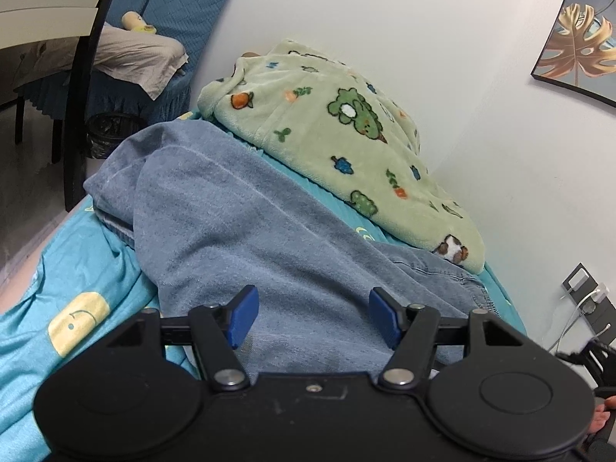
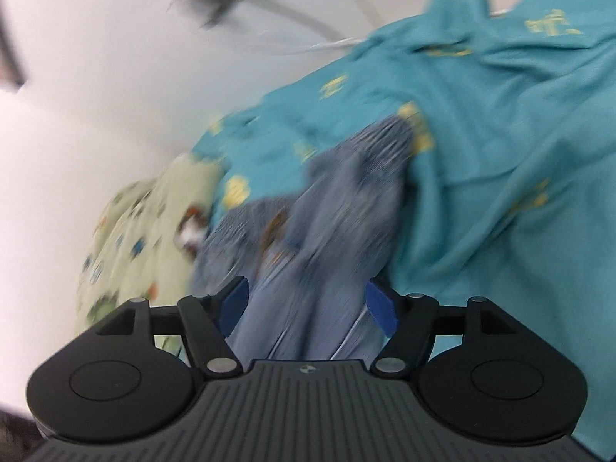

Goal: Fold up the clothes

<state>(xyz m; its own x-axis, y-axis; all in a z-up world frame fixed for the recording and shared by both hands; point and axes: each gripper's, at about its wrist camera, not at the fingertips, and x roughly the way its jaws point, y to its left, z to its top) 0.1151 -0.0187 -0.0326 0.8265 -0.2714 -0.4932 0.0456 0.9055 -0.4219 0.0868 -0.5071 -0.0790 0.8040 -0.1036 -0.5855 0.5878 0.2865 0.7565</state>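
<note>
The biggest thing here is the bed (image 1: 57,269) with its teal sheet, and our blue jeans (image 1: 238,208) lie spread across it, with one end bunched up toward the far side. Just behind the jeans sits a fuzzy green blanket (image 1: 327,134) against the wall, and one corner of it rests on the jeans. That is our first worry: if we lift or pull the jeans for a fold, the blanket could get dragged along and mess up the fold. Our second worry is the thick, floppy cloth, which could slip or sag if we grab only a thin bit of it. Our left claw (image 1: 312,317) hangs low over the jeans, pointing along them, with its blue pads wide apart and holding nothing. Our right claw (image 2: 306,304) also points at the jeans from the other end, and its pads are wide apart with the cloth running between them. The right view is very smeary, so we think that claw is moving fast, but we cannot be sure if the pads touch the cloth.
</note>
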